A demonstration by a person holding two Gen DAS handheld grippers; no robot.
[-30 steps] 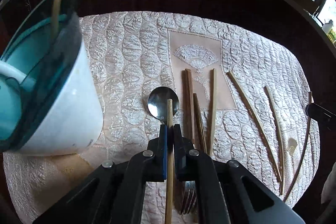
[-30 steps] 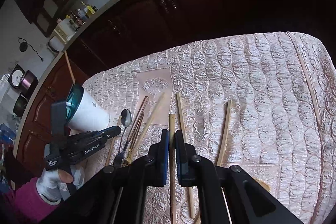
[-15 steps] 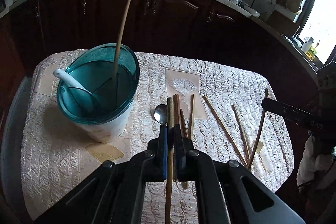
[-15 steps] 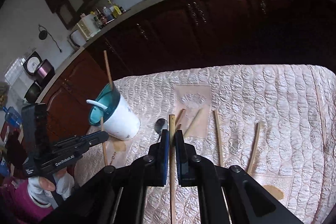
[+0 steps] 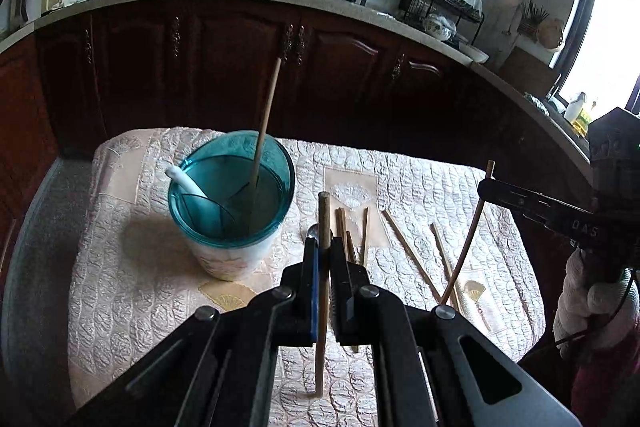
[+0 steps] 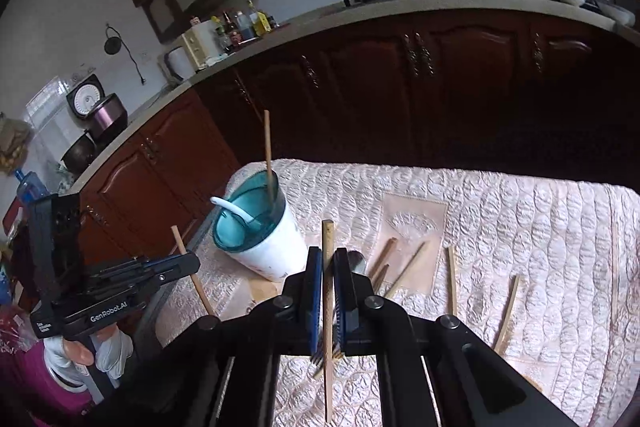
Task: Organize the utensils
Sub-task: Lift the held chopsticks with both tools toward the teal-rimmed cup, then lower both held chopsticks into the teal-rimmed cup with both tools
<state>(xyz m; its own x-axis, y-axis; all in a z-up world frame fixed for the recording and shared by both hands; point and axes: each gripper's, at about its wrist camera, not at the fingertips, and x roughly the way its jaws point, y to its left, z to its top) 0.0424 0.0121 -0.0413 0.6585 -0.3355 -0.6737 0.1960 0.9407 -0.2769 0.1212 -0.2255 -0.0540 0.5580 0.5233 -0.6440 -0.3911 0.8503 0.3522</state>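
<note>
Left gripper (image 5: 323, 251) jaws clamp chopstick (image 5: 322, 267) mid-shaft, upright for drop into holder cup (image 5: 231, 203) just left. Right gripper (image 6: 328, 263) likewise clamps second chopstick (image 6: 327, 291). Remaining chopsticks (image 5: 408, 251) lie on surface (image 5: 120, 267).

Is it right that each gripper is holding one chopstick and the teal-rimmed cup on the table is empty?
Not quite: the cup is not empty. The left wrist view shows a chopstick standing in it and a white spoon leaning inside. The rest holds: the left gripper and right gripper each clamp one chopstick.
</note>
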